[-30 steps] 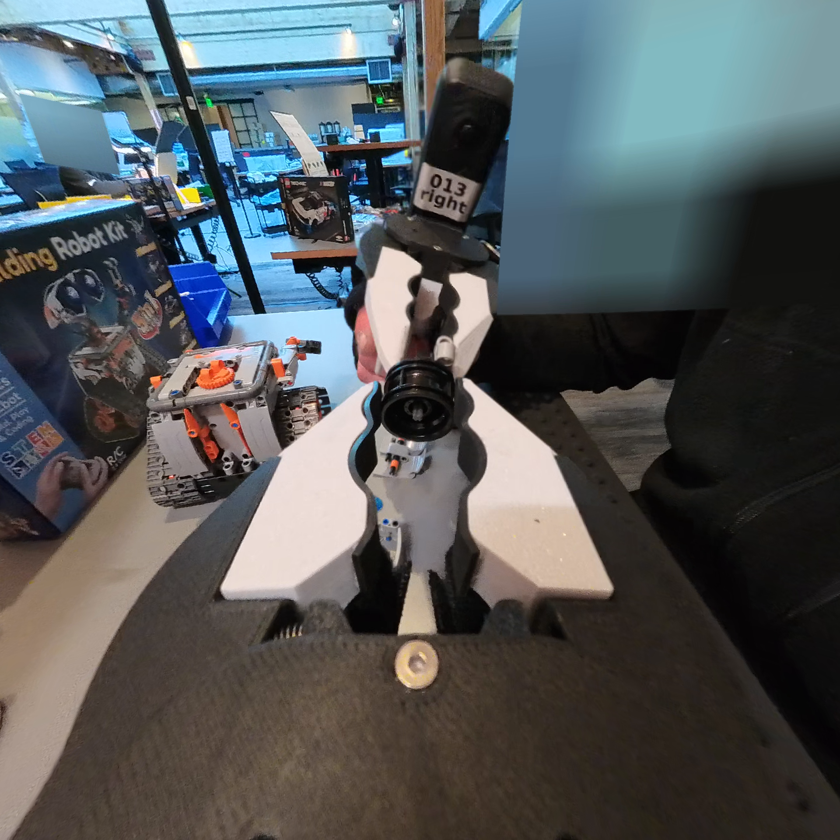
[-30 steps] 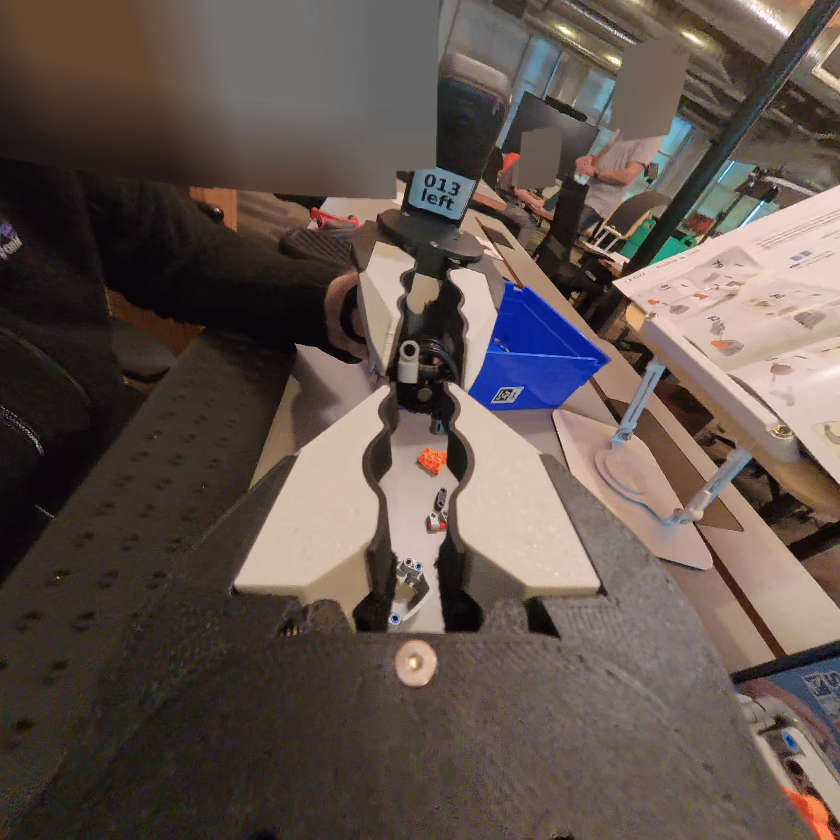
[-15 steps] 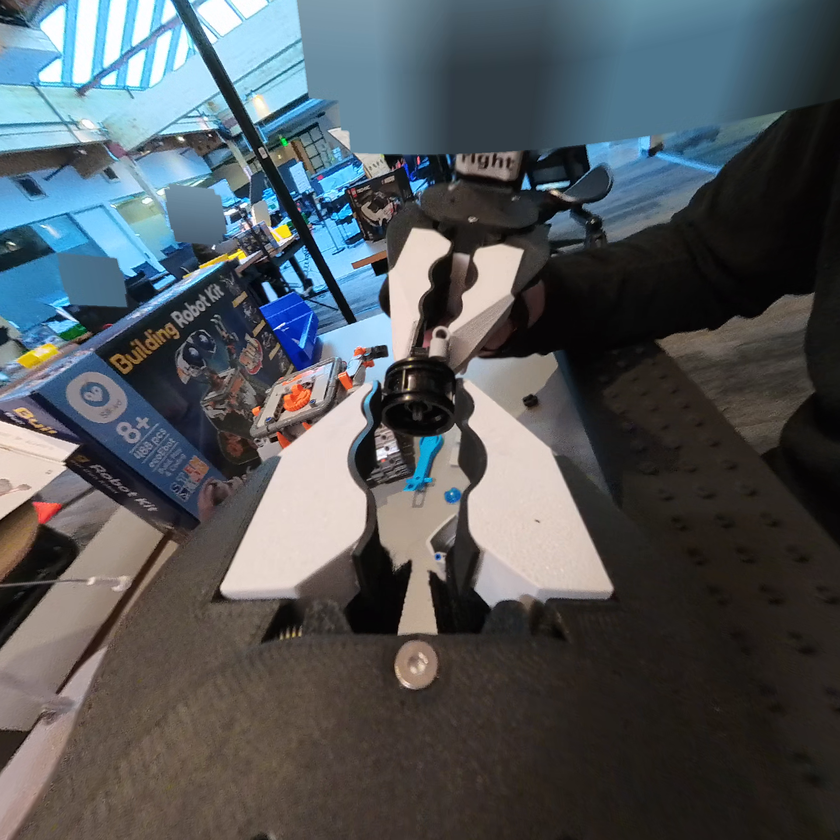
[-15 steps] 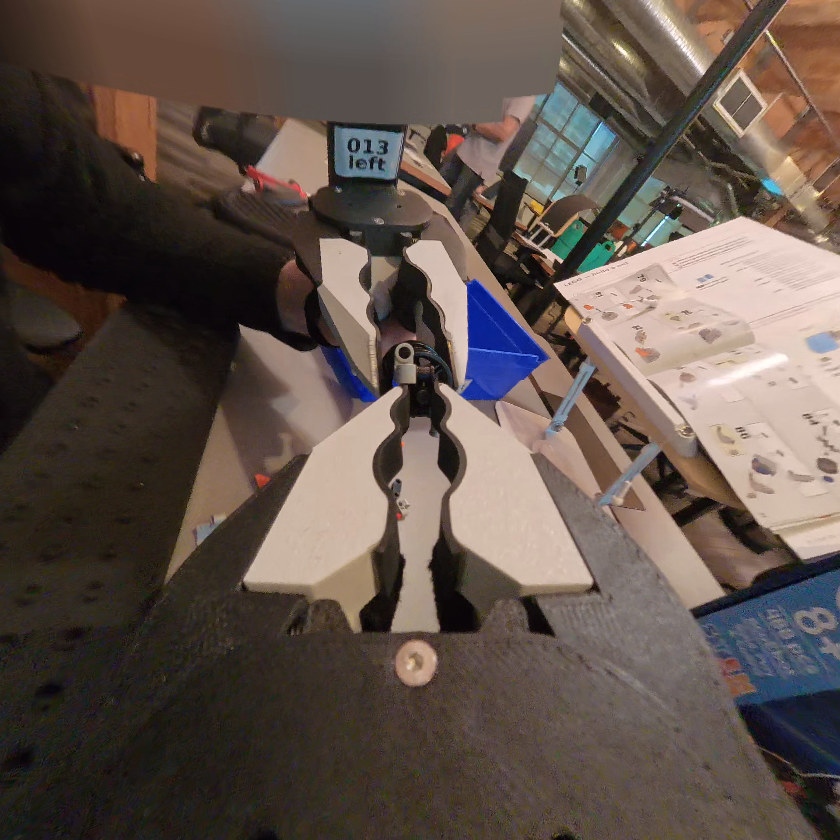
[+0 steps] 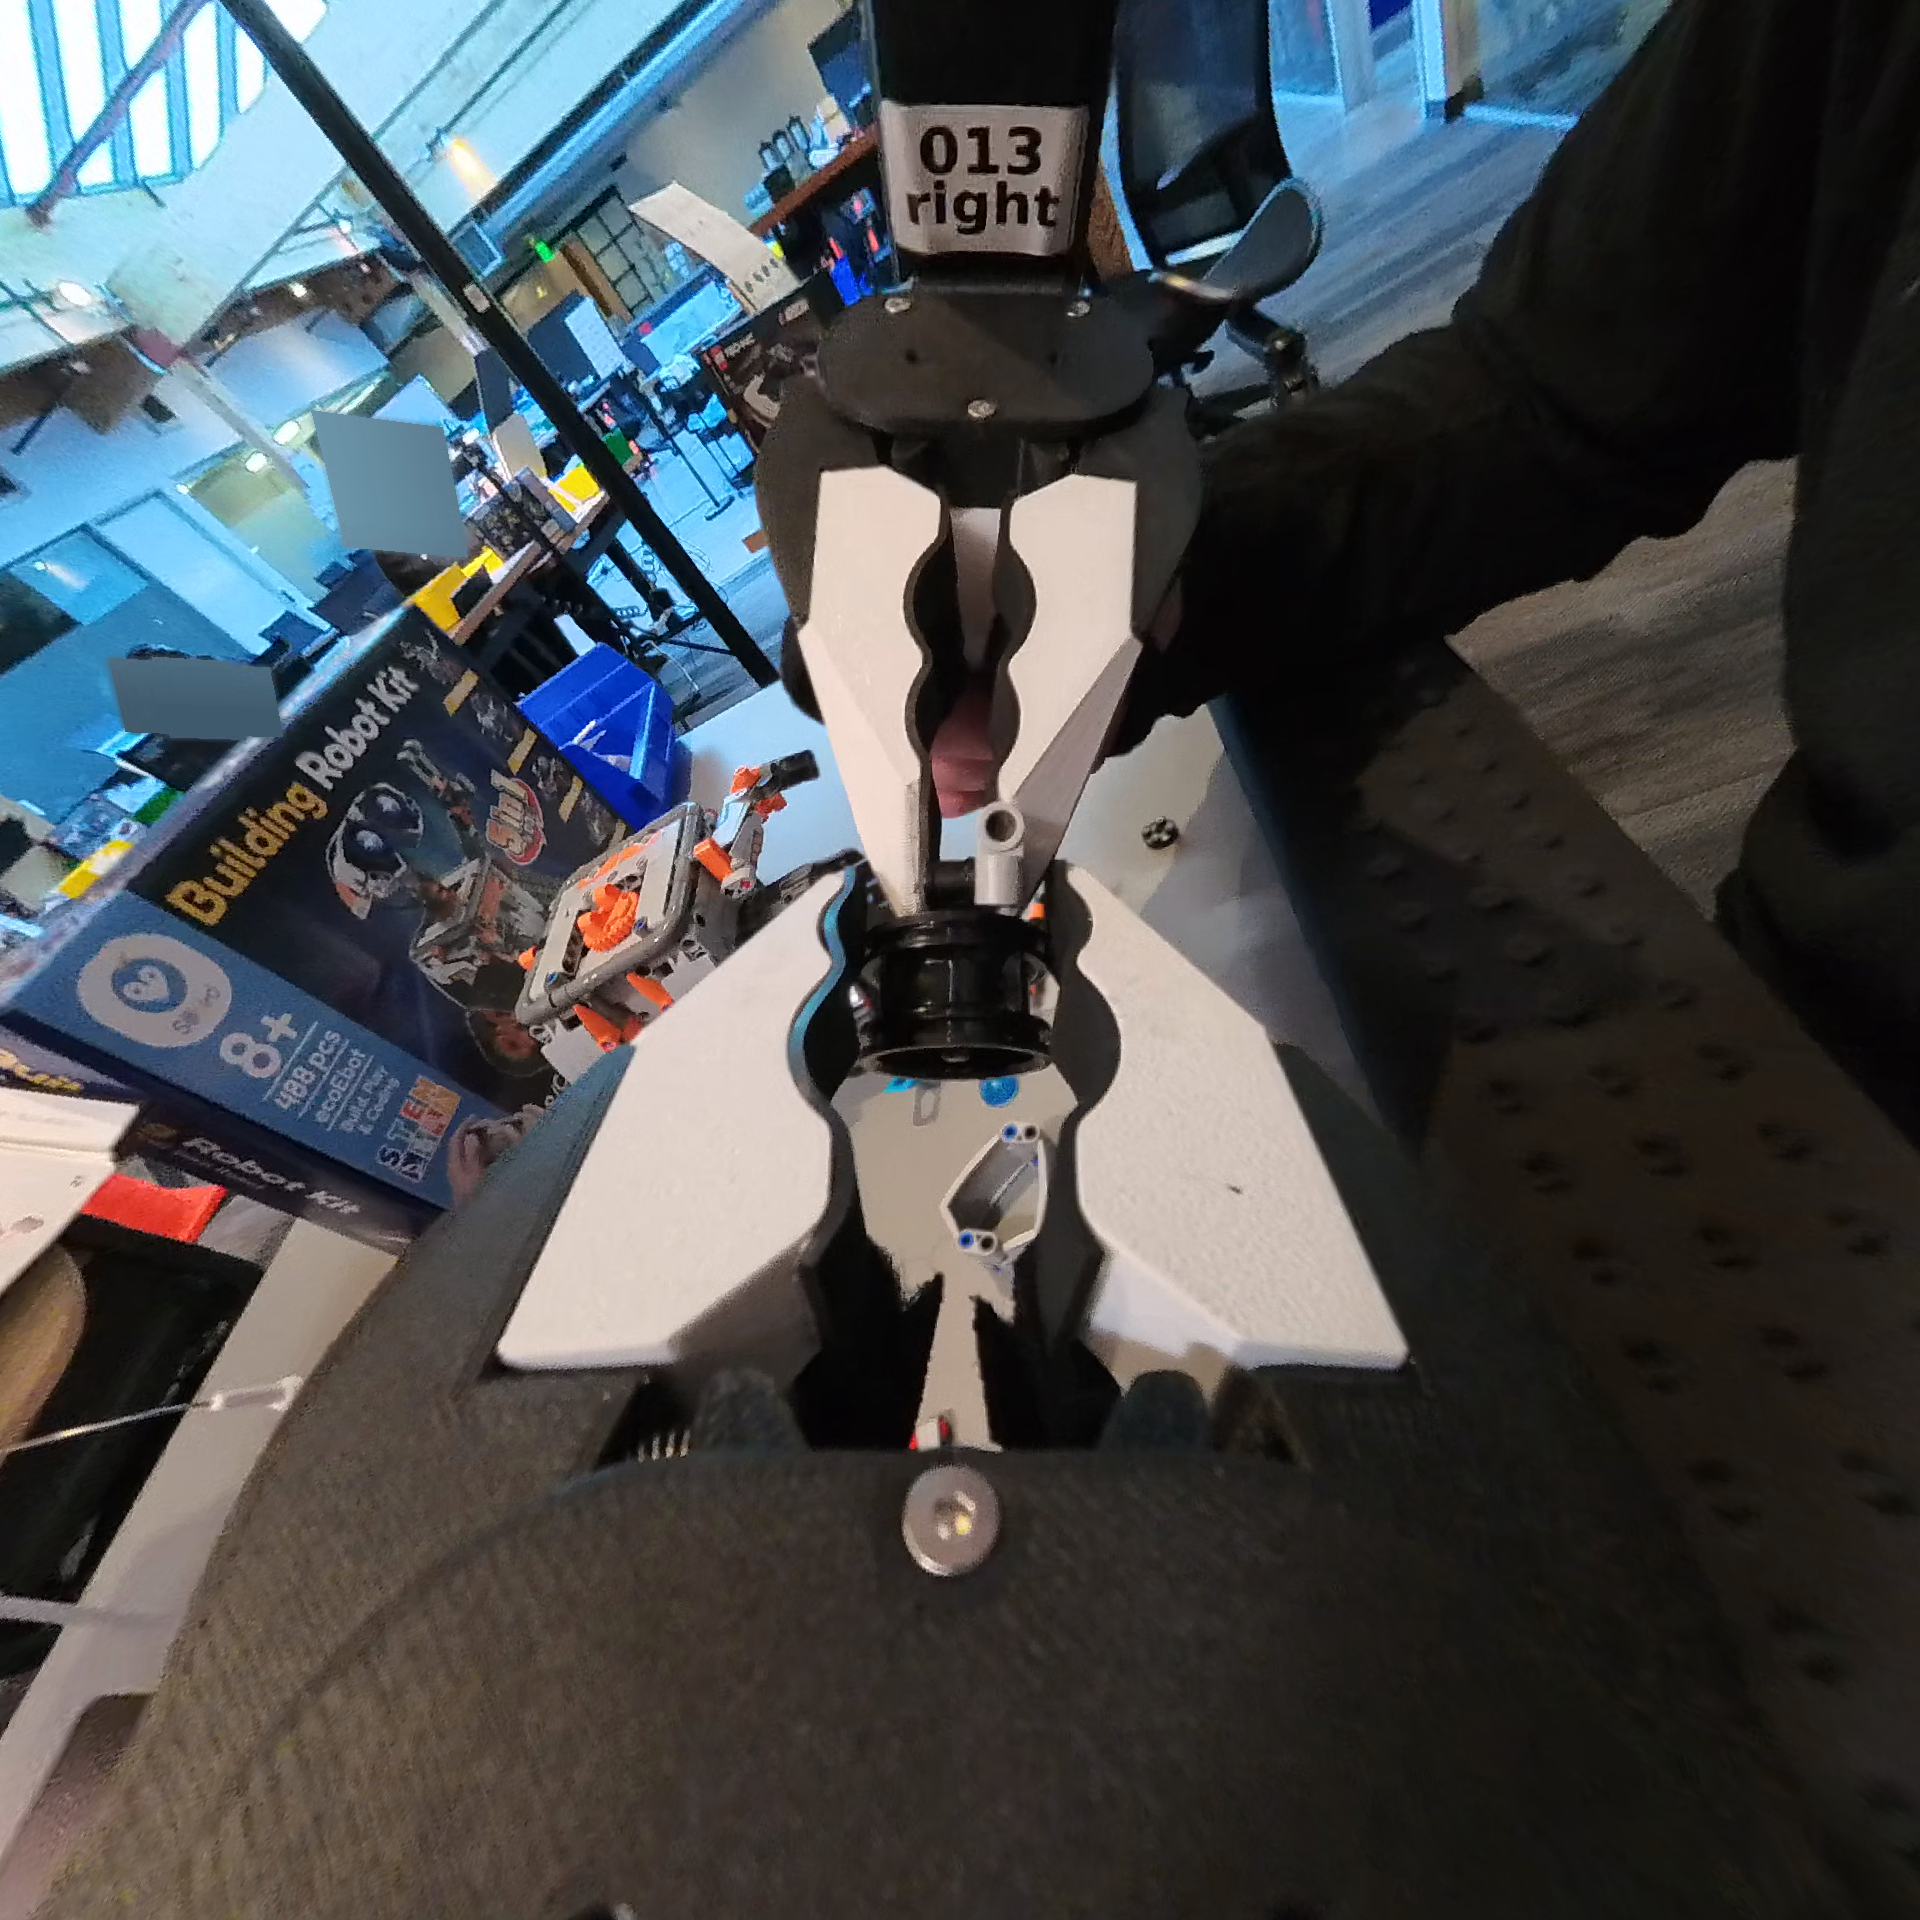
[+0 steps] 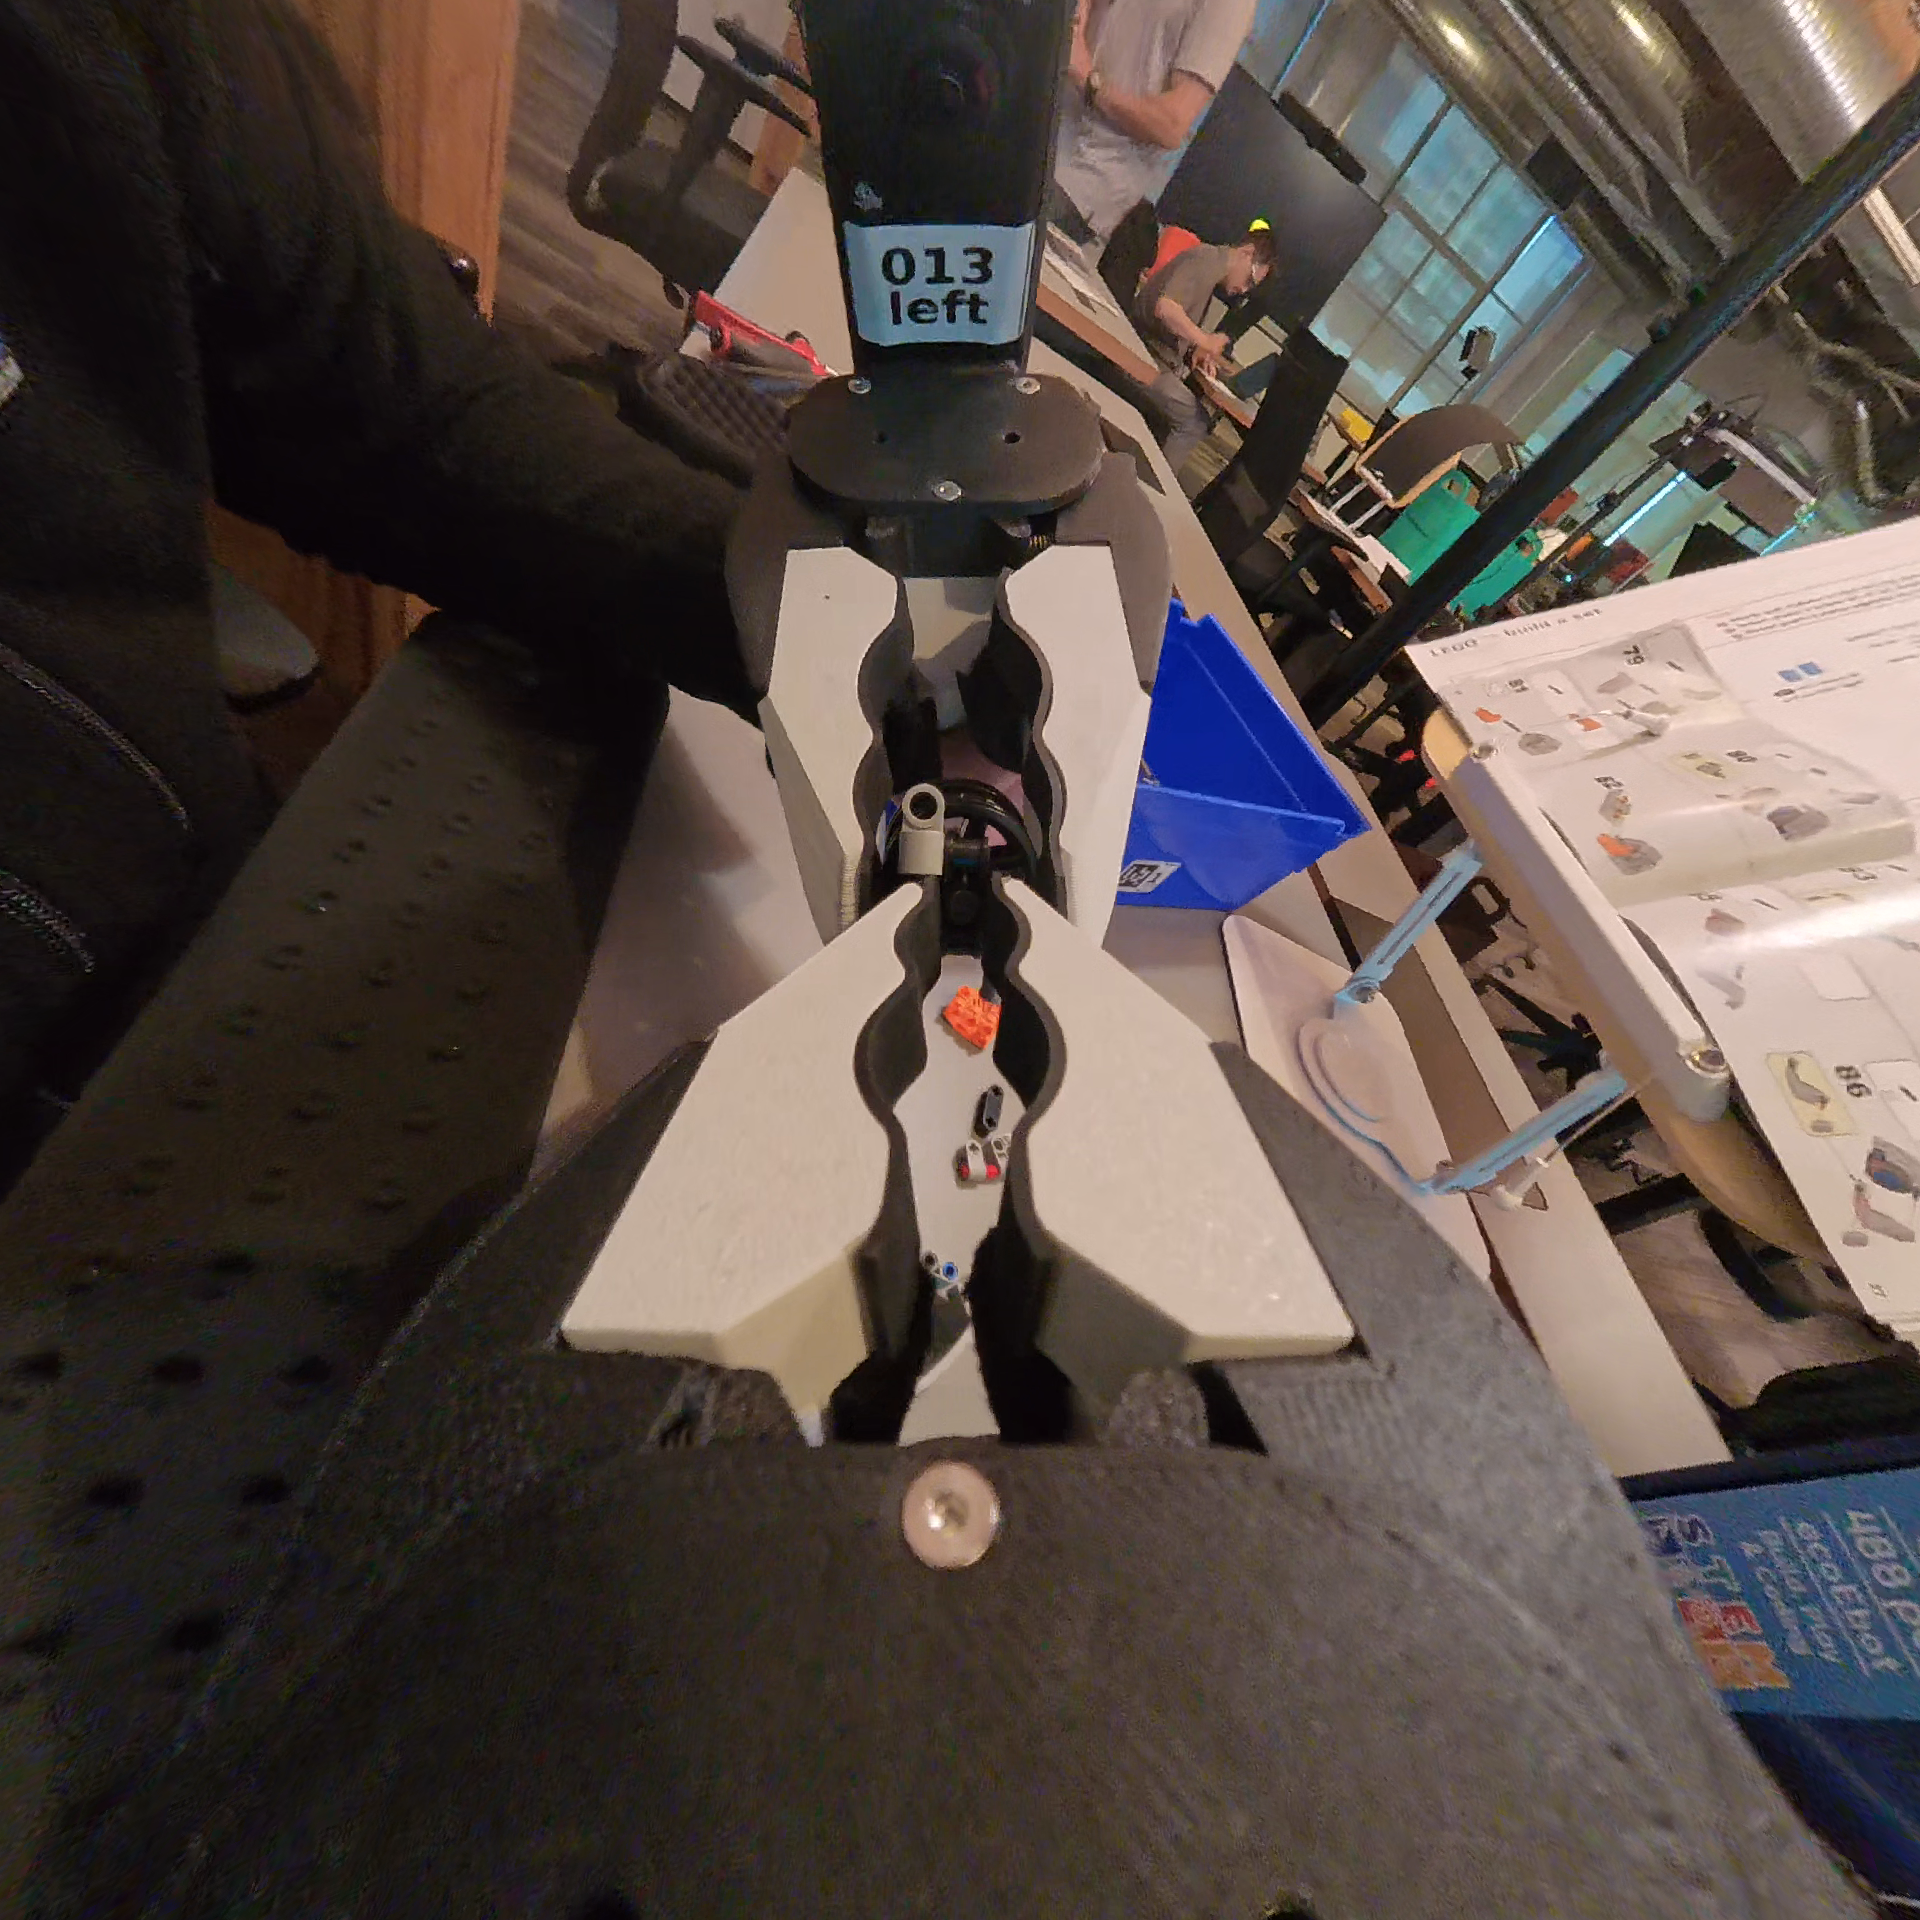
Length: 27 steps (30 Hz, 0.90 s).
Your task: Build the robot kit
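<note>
In the left wrist view my left gripper (image 5: pixel 951 914) is shut on a black wheel rim (image 5: pixel 951 1003), held above the table. My right gripper (image 5: pixel 971 878) faces it from beyond, tips against the wheel's far side. The right gripper holds a small grey connector (image 5: pixel 995 847) with a black pin. In the right wrist view my right gripper (image 6: pixel 961 899) is shut on that pin, and the grey connector (image 6: pixel 922 831) sticks out at the upper left. The wheel (image 6: pixel 987 821) sits just behind it in the left gripper (image 6: pixel 956 852). Whether the pin is in the hub is hidden.
A tracked robot model (image 5: pixel 623 935), a blue kit box (image 5: pixel 343 935) and a blue bin (image 6: pixel 1216 790) stand on the white table (image 6: pixel 686 914). An instruction booklet (image 6: pixel 1714 831) rests on a stand at right. Loose parts lie below: an orange piece (image 6: pixel 971 1016) and a grey frame (image 5: pixel 997 1195). Only a small space, under 4 cm, lies between the two pairs of fingers. The tracked robot model (image 5: pixel 623 935) sits 20 cm or so from the ends of my left fingers.
Both grippers have tilted together. The wheel's face has turned away from the left camera, toward the right gripper, which now stands more upright behind it. Both stay shut.
</note>
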### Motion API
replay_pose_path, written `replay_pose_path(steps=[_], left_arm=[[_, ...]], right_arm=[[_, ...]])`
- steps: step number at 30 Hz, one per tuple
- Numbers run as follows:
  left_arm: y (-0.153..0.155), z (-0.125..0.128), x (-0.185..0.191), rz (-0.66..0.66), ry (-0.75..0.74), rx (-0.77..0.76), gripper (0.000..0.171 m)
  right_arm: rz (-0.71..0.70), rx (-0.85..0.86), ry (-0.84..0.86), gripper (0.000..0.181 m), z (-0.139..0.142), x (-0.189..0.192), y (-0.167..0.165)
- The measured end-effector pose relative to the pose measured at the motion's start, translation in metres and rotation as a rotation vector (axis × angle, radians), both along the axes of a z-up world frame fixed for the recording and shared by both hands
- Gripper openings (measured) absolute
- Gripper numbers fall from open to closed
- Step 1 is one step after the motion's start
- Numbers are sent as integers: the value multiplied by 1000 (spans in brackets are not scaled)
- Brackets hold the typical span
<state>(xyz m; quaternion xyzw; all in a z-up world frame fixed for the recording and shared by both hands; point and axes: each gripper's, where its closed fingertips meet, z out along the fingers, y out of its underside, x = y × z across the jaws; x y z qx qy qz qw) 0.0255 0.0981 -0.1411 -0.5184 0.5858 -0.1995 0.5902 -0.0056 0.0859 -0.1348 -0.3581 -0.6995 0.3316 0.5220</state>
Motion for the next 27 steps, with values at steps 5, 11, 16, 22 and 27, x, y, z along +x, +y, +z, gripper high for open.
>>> replay_pose_path(steps=[5, 11, 16, 22, 27], left_arm=[[-7, -2, -3, 0, 36, 40, 32], [-13, -2, -3, -30, -3, -6, 32], [-16, -2, -2, -62, -46, -79, 32], [-22, -3, -2, -136, -102, -192, 32], [-21, -2, -3, -85, -50, -78, 32]], right_arm=[[19, 0, -10, 4, -2, -1, -7], [37, -8, -11, 4, -2, -1, -12], [19, 60, -19, 4, -4, 0, -13], [-18, 202, -33, 5, -6, 1, -16], [47, 3, -17, 4, -3, 1, -18]])
